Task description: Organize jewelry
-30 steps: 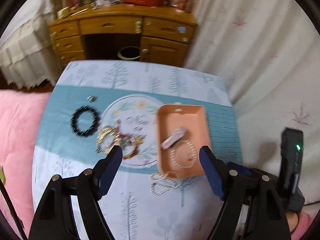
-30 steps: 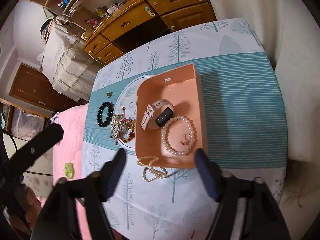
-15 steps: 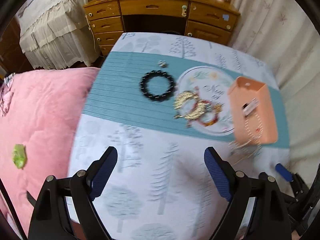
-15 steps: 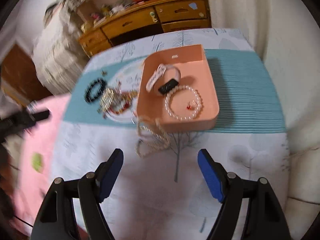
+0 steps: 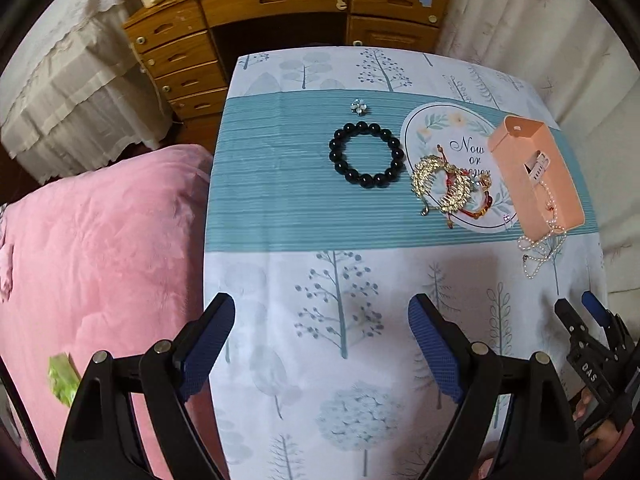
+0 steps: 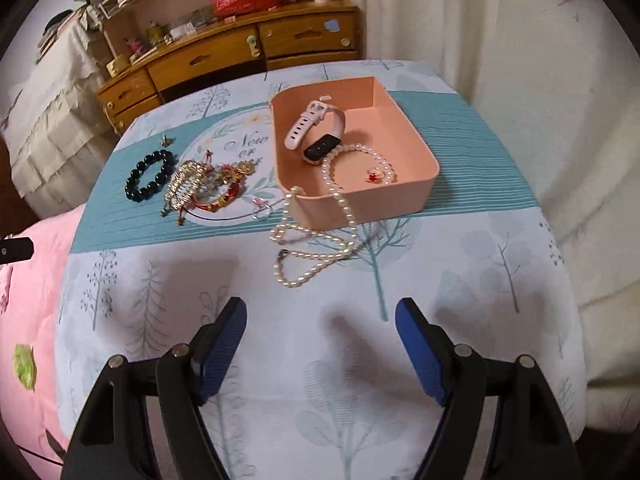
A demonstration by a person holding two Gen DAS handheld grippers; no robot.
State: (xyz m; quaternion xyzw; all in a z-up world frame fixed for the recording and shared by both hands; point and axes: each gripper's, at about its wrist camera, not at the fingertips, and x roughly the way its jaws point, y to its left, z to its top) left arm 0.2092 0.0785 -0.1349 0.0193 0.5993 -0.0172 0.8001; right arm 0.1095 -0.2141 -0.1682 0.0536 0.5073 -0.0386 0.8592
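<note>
A peach tray (image 6: 404, 128) (image 5: 560, 184) stands on the table's teal band and holds a pink watch (image 6: 316, 130), a pearl bracelet (image 6: 384, 162) and a small red ring (image 6: 373, 176). A pearl necklace (image 6: 316, 254) (image 5: 540, 254) hangs over the tray's near wall onto the cloth. Left of the tray lie a gold comb with red-gold bangles (image 6: 204, 190) (image 5: 448, 188), a black bead bracelet (image 6: 150, 175) (image 5: 366, 154) and a small flower brooch (image 5: 359, 107). My left gripper (image 5: 320, 344) and my right gripper (image 6: 320, 344) are open and empty, above the near table edge.
A pink quilt (image 5: 96, 248) lies left of the table. A wooden desk with drawers (image 5: 280, 12) stands behind it, and a white curtain (image 6: 520, 40) hangs to the right. The right gripper's tip shows in the left wrist view (image 5: 592, 332).
Both grippers have pulled back from the tray toward the near table edge. The left gripper has swung left, so the tray now sits at its right. The jewelry has not moved.
</note>
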